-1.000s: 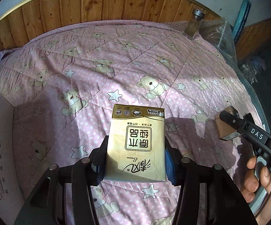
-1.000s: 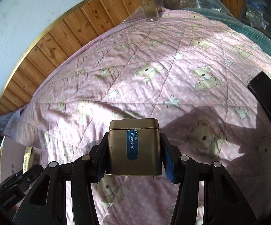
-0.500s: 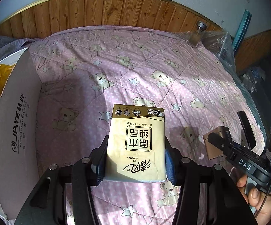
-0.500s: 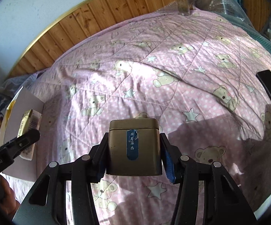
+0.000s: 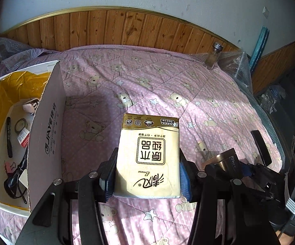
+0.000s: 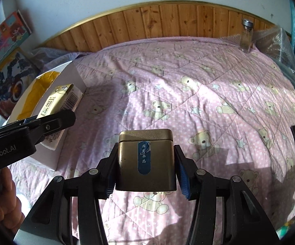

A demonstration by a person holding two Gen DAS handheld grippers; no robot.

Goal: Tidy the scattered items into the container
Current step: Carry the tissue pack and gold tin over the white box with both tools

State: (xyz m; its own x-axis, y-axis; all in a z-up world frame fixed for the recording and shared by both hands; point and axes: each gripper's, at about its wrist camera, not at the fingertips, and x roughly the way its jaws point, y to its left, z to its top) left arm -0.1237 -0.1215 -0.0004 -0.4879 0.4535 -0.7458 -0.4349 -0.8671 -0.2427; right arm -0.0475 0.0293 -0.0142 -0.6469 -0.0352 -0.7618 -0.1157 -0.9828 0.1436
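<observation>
Both loads have swung toward the box since a second ago, whose open top now shows to the left of the left gripper.

Clamped flat between the closed jaws of the left gripper (image 5: 147, 169), the cream-and-gold soft pack of paper tissues (image 5: 148, 156) hangs above the quilt, just right of the white cardboard box with yellow lining (image 5: 47, 134); held by its sides, it can probably drop in flat. Ahead of the right gripper (image 6: 145, 166), pinched tight on both flanks, sits the square brass-coloured tea tin with a blue label (image 6: 146, 159), upright so the lid stays on, trailing well right of the box. Inside the box lie a black marker pen (image 5: 8, 136) and a roll of tape (image 5: 21, 125). Far ahead, a clear glass bottle with a metal cap (image 5: 212, 56) stands on the pink bear-print quilt (image 5: 168, 81), likely the next pickup.
</observation>
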